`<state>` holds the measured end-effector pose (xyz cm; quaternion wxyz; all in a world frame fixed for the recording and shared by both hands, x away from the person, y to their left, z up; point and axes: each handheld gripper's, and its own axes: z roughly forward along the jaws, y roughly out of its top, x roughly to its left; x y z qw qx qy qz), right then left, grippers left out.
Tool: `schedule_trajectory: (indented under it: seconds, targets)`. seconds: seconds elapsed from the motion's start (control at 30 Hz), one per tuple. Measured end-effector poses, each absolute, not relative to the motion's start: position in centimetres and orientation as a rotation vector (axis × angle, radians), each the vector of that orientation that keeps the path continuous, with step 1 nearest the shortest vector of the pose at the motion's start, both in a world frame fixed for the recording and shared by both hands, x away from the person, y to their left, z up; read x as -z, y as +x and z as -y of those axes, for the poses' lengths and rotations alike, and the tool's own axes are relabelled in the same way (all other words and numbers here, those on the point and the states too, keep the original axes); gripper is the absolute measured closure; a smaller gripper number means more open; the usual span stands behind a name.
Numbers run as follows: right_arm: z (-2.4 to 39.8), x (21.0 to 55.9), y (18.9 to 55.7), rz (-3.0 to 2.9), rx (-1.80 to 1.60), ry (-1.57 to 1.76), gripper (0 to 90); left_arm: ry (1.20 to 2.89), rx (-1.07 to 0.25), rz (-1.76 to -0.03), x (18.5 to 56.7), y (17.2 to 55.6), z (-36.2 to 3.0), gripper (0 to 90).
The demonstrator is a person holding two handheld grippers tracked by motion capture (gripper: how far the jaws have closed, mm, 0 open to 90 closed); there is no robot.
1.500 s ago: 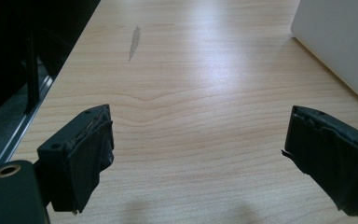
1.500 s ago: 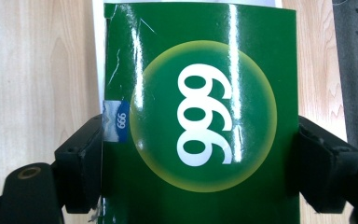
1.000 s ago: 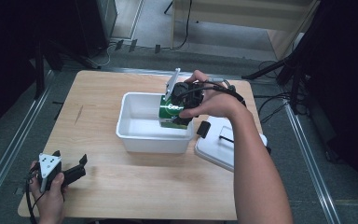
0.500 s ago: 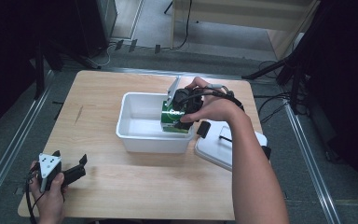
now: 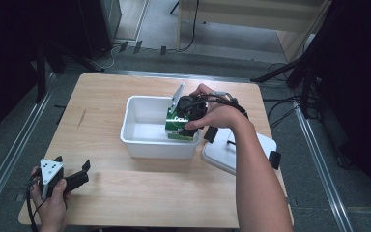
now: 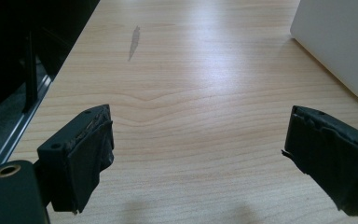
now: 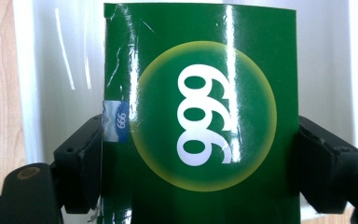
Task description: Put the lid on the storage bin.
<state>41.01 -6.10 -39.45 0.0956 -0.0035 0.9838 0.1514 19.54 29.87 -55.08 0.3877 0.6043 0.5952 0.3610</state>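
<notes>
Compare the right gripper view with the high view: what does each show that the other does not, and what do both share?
Right gripper view alone: the white 999 in a yellow-rimmed circle on the green box, clamped at both sides by the right gripper. High view alone: the left gripper open near the table corner, and a white lid beside the white bin. Both: box held over the bin.

The left hand rests at the near left, forearm entering from the near edge, its left gripper pointing right and level, jaws wide apart with nothing between them. The right arm reaches far and leftward from the near right; the right gripper points down, jaws clamped.
</notes>
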Motion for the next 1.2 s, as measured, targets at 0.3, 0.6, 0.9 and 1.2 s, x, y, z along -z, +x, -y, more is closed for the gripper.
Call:
schedule_trajectory:
  seconds: [0.3,0.6,0.9,1.2]
  targets:
    - [6.0,41.0,41.5,-2.942,-0.428,0.013,15.8,1.537,-0.921,-1.512,55.1,19.5,-29.8,8.3]
    - [5.5,42.0,41.8,-2.962,-0.396,0.043,15.6,1.539,-0.921,-1.513,55.1,19.6,-29.8,8.3]
    - [4.7,42.7,42.1,-2.987,-0.316,0.097,15.5,1.538,-0.919,-1.513,55.1,19.5,-29.9,8.3]
    - [4.2,43.5,42.5,-3.041,-0.264,0.147,15.2,1.538,-0.918,-1.513,55.1,19.5,-29.9,8.3]
